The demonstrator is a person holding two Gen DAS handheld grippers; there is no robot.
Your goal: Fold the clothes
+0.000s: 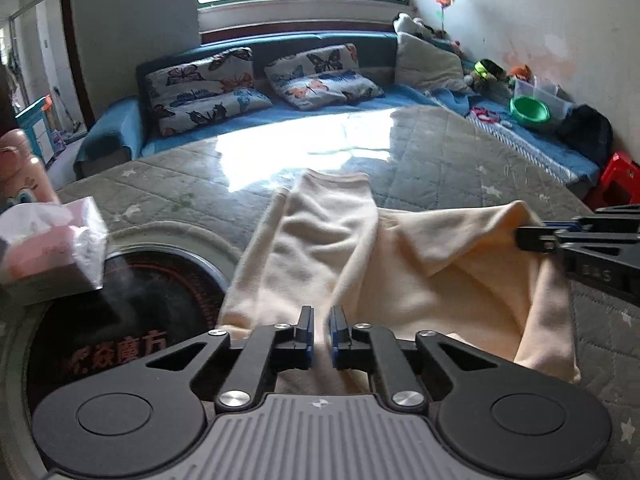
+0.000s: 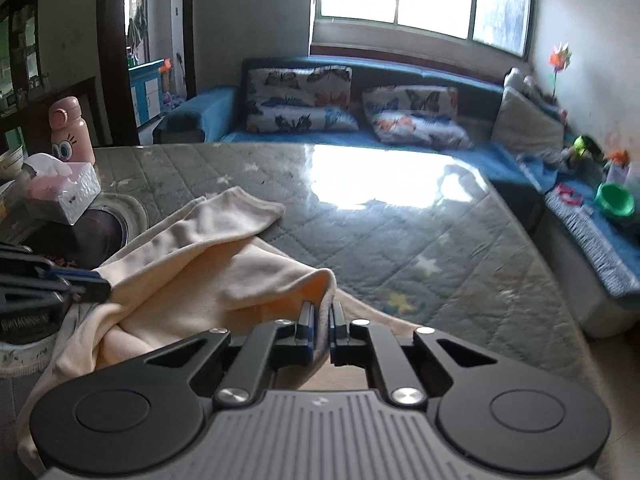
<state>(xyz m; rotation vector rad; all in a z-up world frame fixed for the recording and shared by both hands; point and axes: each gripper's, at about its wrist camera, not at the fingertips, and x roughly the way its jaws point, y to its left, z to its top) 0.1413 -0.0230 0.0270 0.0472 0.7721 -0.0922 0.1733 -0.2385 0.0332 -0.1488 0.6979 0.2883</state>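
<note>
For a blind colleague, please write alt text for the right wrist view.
The right gripper is shut on an edge of a cream fleece garment on a grey quilted table cover; the left gripper holds it at left.

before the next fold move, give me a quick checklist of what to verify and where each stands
1. Left gripper pinching the cream garment: ok, cloth runs between its nearly closed fingers.
2. Right gripper pinching the garment's edge: ok, hem sits between its fingers.
3. Held edge raised off the quilted table cover: ok.
4. Far sleeve end lying flat: ok, though wrinkled.
5. Tissue box clear of the garment: ok, apart at the left.
6. Fold path beyond the garment free: ok, bare quilted cover ahead.
</note>
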